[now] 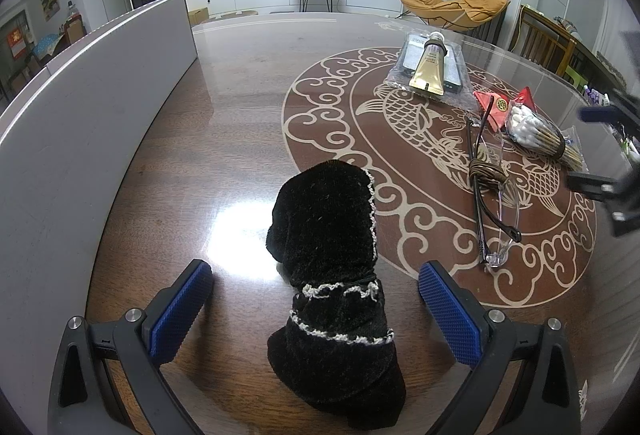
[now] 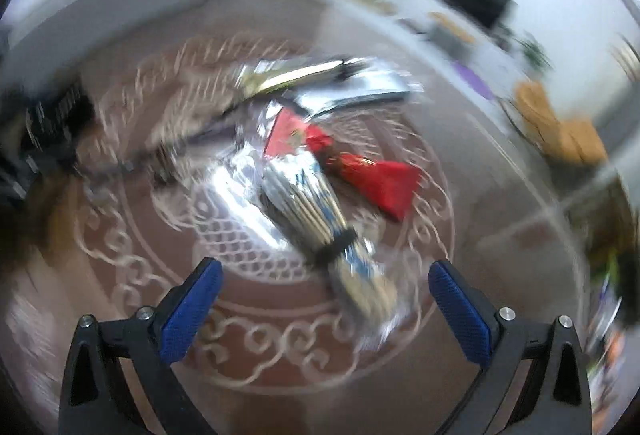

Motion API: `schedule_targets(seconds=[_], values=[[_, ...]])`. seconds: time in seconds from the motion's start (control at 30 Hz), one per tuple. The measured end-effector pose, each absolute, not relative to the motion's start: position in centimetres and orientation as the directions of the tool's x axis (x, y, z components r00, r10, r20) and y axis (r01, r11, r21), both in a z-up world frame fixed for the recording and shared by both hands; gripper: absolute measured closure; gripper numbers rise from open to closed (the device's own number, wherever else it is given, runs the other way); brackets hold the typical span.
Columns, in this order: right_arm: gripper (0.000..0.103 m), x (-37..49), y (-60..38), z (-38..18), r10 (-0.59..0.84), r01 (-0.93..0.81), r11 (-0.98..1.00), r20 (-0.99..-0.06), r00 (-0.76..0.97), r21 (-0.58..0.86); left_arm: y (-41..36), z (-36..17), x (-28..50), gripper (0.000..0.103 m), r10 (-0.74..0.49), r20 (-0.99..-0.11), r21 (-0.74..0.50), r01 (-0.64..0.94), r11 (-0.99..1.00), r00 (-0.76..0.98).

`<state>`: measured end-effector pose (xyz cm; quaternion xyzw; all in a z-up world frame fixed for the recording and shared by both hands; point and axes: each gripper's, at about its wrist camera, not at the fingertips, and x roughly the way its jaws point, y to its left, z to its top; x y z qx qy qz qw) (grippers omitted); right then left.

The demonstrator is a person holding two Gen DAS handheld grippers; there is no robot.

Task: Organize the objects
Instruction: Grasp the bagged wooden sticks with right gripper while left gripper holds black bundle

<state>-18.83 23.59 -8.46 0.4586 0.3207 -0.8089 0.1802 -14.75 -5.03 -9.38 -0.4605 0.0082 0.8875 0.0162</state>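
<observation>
- Left wrist view shows the left tongs (image 1: 316, 291) spread wide and empty, blue pads either side of a black velvet pouch (image 1: 332, 275) that lies on the bench (image 1: 240, 107), its drawstring neck roughly level with the pads; neither pad touches it.
- Right wrist view is heavily blurred; the right tongs (image 2: 326, 287) also stand open and hold nothing, with a banded bundle of cotton swabs (image 2: 320, 219) in clear wrapping lying just ahead of them, slightly right of centre.
- Beyond the bundle lie red packets (image 2: 384, 183); further left on the bench, well apart from the pouch, are glasses (image 1: 492, 195) with a brown cord wound around them, and a gold tube (image 1: 430, 65) resting on a plastic-wrapped pack (image 1: 452, 75).
- Pouch looks soft and light; it should squash under the pads, so the cinched neck seems the firmest place to pinch; the velvet will likely not slip on the textured pads.
- Swab bundle looks light too; its film wrapper may slide or crinkle, so I would close across the dark band, where the sticks are bound tight.
- Glasses seem the fragile item; better taken by the cord-wrapped middle than by a lens.
</observation>
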Motion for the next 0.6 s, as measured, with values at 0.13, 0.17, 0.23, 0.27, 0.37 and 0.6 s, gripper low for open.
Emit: schedule_targets(seconds=[0.13, 0.17, 0.23, 0.27, 0.37, 0.6], values=[[0.026, -21.5, 24.0, -9.1, -0.083, 0.61, -0.765, -0.908, -0.41, -0.205, -5.0, -9.4, -14.7, 0.0, 0.021, -0.818, 0.0, -0.036, -0.999, -0.575], [0.038, -22.0, 24.6, -9.1, -0.105, 0.586, -0.795, -0.917, -0.386, -0.156, -5.1, -9.4, -14.7, 0.0, 0.021, -0.818, 0.0, -0.036, -0.999, -0.575], [0.067, -21.9, 25.8, -9.3, -0.121, 0.517, -0.851, -0.923, -0.366, -0.094, -5.1, -9.3, -14.8, 0.0, 0.021, -0.818, -0.001, -0.036, -0.999, -0.575], [0.069, -21.5, 26.1, -9.2, -0.124, 0.497, -0.864, -0.919, -0.374, -0.086, -5.1, -9.3, -14.7, 0.0, 0.021, -0.818, 0.0, -0.036, -0.999, -0.575], [0.072, -18.6, 27.3, -9.2, -0.096, 0.355, -0.933, -0.911, -0.401, -0.058, -5.1, -9.3, -14.8, 0.0, 0.021, -0.818, -0.001, -0.036, -0.999, -0.575], [0.071, -8.9, 26.7, -9.1, -0.054, 0.112, -0.994, -0.85, -0.525, -0.006, -5.2, -9.3, -14.7, 0.0, 0.021, -0.818, -0.001, -0.036, -0.999, -0.575]])
